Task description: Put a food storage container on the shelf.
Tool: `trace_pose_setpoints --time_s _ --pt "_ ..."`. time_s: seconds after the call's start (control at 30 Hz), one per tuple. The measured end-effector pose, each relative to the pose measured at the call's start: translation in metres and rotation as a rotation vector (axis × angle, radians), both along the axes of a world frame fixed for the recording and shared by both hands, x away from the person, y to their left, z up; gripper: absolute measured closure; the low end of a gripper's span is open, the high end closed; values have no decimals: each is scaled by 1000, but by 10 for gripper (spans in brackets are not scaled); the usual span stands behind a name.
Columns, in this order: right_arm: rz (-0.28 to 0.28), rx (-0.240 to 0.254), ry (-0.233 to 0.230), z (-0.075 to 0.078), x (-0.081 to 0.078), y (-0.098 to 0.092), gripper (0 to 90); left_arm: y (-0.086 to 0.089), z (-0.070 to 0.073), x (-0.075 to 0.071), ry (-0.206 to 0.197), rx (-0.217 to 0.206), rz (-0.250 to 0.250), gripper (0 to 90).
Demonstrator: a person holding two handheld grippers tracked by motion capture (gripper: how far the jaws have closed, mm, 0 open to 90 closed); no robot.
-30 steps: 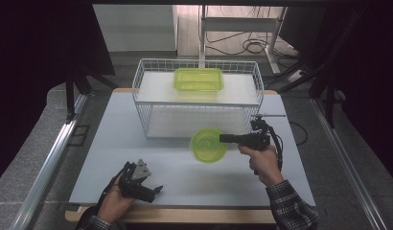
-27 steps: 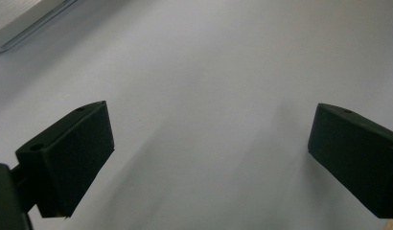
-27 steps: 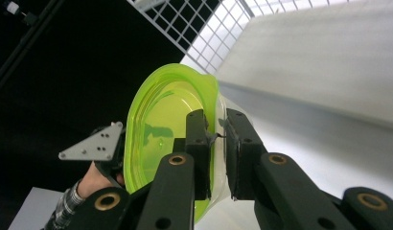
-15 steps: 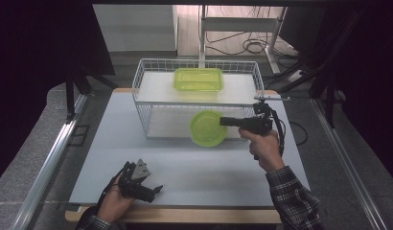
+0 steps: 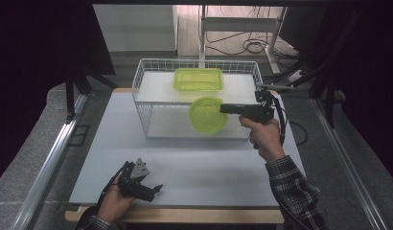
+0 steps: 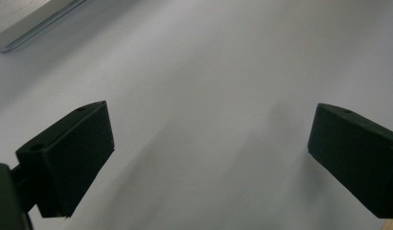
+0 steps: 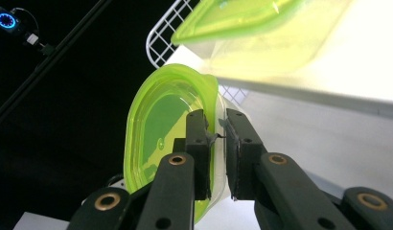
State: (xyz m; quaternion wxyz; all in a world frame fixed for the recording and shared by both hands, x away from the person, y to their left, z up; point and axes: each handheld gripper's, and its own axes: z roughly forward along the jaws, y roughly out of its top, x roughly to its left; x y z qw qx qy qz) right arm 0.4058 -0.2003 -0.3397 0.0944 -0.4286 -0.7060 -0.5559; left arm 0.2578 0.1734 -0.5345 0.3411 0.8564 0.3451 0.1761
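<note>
Nearest to you, your left hand (image 5: 113,203) rests at the front edge of the table (image 5: 89,158), holding the left gripper (image 5: 147,188) low over the pale surface. In the left gripper view its two black jaws stand spread wide apart, with only bare tabletop (image 6: 209,96) between them.

Farther out and to the right, your right hand (image 5: 264,136), in a plaid sleeve (image 5: 293,189), holds the right gripper (image 5: 224,109) roughly level, lifted off the table and pointing left across the front of the wire basket (image 5: 142,86). Its jaws are pressed nearly together, pinching the rim of a round green container (image 5: 207,115). In the right gripper view the pads (image 7: 197,139) clamp that rim (image 7: 214,136) from both sides, and the round container (image 7: 161,124) is tilted on edge, its lidded face turned to the left of that view. From the high view the container hangs in the air just in front of the basket's near wall, clear of the tabletop.

Beyond it, the white wire basket stands on the far half of the table. Inside it a rectangular green container (image 5: 198,79) with a green lid rests on an upper white shelf (image 5: 156,88) toward the back. The right gripper view shows the same rectangular container (image 7: 261,33) above and beyond the held one, with the basket's mesh (image 7: 170,31) at its left.
</note>
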Motion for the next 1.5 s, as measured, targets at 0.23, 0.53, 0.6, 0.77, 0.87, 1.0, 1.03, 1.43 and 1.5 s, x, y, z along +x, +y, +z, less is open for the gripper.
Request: trace_pose_setpoints --time_s 0.23,0.53,0.6,0.77,0.87,1.0,1.03,1.43,1.5 --pt "-11 0 -40 24 8 7 809 0 0 0 2 2 -2 20" --pt "-47 -11 -98 55 22 19 809 1 0 0 4 2 1 21" --pt "-58 -14 -105 60 25 21 809 1 0 0 6 1 0 21" --pt "-84 -9 -119 69 35 25 809 1 0 0 4 2 0 21" --pt "-102 -18 -128 73 41 29 809 1 0 0 5 3 0 21" --pt "-120 -26 -138 79 49 36 809 1 0 0 6 5 -2 21" --pt "-120 -26 -138 79 49 36 809 1 0 0 6 5 -2 21" --pt "-179 -68 -118 77 74 49 809 2 -1 0 3 12 -3 21" --pt "-183 -57 -106 75 76 50 807 2 -1 0 6 10 -4 21"
